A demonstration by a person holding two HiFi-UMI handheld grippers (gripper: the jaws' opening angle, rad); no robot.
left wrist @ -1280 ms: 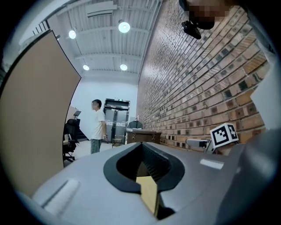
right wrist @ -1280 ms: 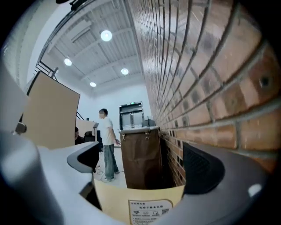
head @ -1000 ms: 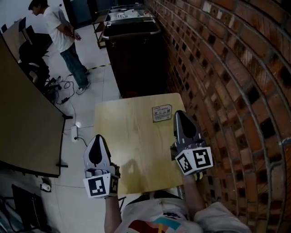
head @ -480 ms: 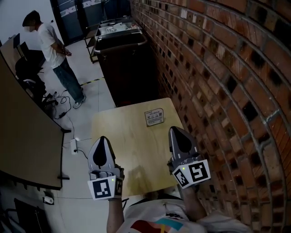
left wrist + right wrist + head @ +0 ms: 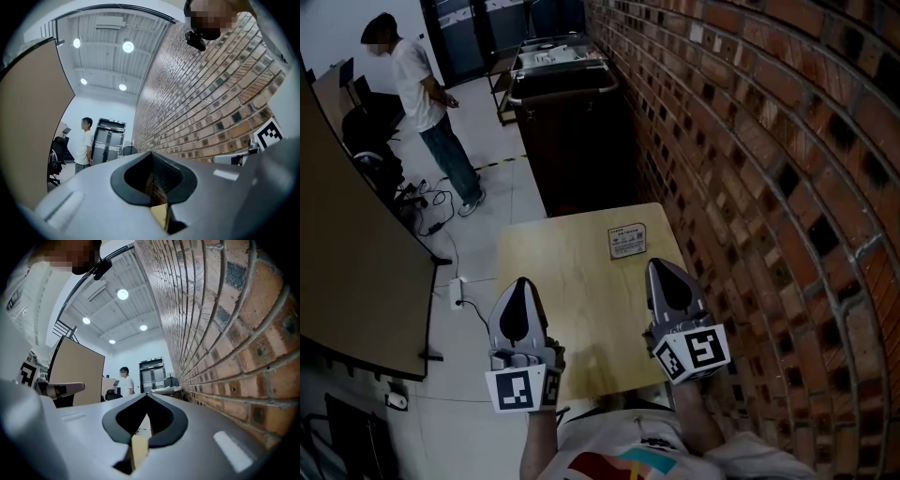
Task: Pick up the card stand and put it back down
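Note:
The card stand point(image 5: 627, 240), a small flat sign with print on it, rests on the far right part of the light wooden table point(image 5: 572, 281). My left gripper point(image 5: 523, 282) hovers over the table's near left edge, its jaws shut and empty. My right gripper point(image 5: 661, 264) is at the near right, a short way in front of the card stand and apart from it, shut with nothing held. In the left gripper view the left gripper point(image 5: 151, 153) points up at the brick wall. The right gripper point(image 5: 146, 395) does too in its own view, and the stand is hidden in both.
A brick wall point(image 5: 769, 187) runs close along the table's right side. A dark cart point(image 5: 572, 112) stands just beyond the far edge. A person point(image 5: 427, 94) stands at the back left. A tan partition point(image 5: 347, 244) and floor cables with a power strip point(image 5: 456, 272) lie to the left.
The head view has shifted a little. Both grippers keep their places near the table's front edge, still shut. The card stand has not moved.

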